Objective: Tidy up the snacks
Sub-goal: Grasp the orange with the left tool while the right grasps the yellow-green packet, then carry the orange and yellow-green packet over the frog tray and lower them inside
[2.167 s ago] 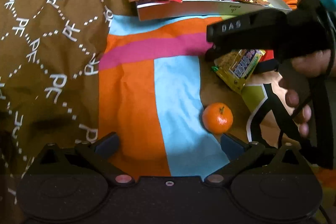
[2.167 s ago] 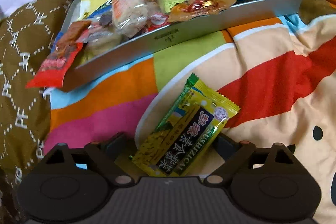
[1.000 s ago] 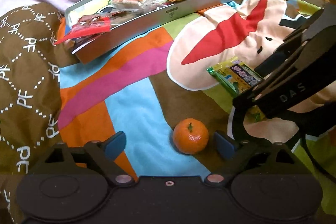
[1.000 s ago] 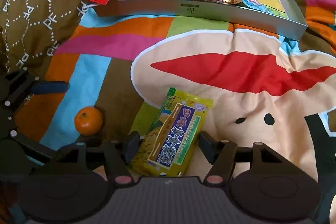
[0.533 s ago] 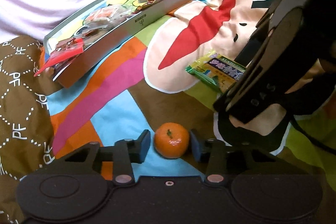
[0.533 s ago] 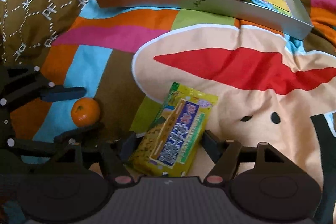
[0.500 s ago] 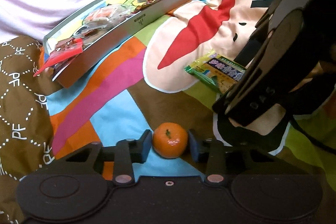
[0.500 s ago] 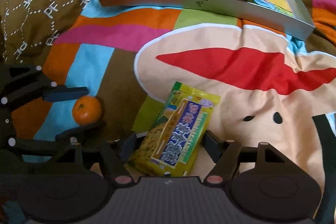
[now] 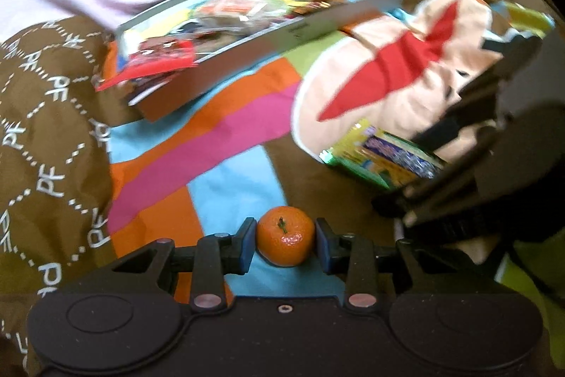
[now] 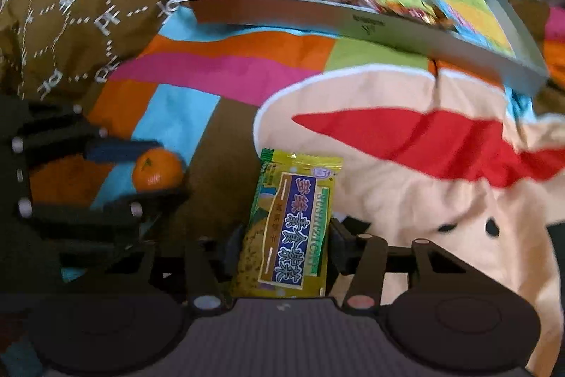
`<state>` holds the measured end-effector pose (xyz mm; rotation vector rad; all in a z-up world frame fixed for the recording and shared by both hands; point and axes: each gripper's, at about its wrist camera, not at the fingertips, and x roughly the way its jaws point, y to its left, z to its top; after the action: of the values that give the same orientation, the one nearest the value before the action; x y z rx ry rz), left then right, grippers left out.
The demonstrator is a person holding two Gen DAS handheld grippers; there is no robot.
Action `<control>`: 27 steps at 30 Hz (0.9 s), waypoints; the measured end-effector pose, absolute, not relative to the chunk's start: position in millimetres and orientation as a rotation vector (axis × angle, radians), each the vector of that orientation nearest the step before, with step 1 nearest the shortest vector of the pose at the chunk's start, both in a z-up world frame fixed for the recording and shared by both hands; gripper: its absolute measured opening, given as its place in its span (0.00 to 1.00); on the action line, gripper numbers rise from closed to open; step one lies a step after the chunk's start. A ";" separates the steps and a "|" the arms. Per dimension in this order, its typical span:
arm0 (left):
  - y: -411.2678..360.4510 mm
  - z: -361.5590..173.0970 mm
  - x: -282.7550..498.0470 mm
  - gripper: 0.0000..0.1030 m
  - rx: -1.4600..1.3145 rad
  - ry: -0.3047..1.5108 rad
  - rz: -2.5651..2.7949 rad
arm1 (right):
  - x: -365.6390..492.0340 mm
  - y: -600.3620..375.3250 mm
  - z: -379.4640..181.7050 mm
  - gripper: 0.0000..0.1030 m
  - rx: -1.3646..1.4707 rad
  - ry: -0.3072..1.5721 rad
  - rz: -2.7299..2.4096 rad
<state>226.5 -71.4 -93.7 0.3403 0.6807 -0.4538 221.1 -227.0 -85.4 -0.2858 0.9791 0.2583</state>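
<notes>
Our left gripper [image 9: 285, 242] clamps the mandarin [image 9: 285, 240]; our right gripper [image 10: 282, 248] apparently pinches the yellow snack packet [image 10: 293, 228], near the tray [image 10: 388, 23].

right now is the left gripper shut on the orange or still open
Shut on it: the left gripper has both blue pads pressed against the sides of the orange, with no gap showing.

Tangerine [image 9: 285, 240] (stem up), packet [image 10: 291, 225] gripped.

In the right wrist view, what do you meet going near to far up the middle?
Right gripper shut on the yellow packet → red shape on the blanket → snack tray.
</notes>
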 end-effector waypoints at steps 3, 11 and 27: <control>-67.1 -90.0 228.3 0.35 0.314 0.668 -0.414 | 216.4 -215.5 -86.2 0.52 -0.381 0.936 0.259; -61.6 -77.1 228.9 0.35 0.284 0.602 -0.359 | 204.5 -194.6 -87.9 0.51 -0.555 0.834 0.274; -50.7 -58.4 230.3 0.35 0.192 0.568 -0.282 | 188.1 -186.7 -58.3 0.51 -0.746 0.475 0.134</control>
<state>230.3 -50.7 -58.4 0.1916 0.5683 -0.2816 188.1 -186.7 -58.3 -0.7455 0.4750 0.1340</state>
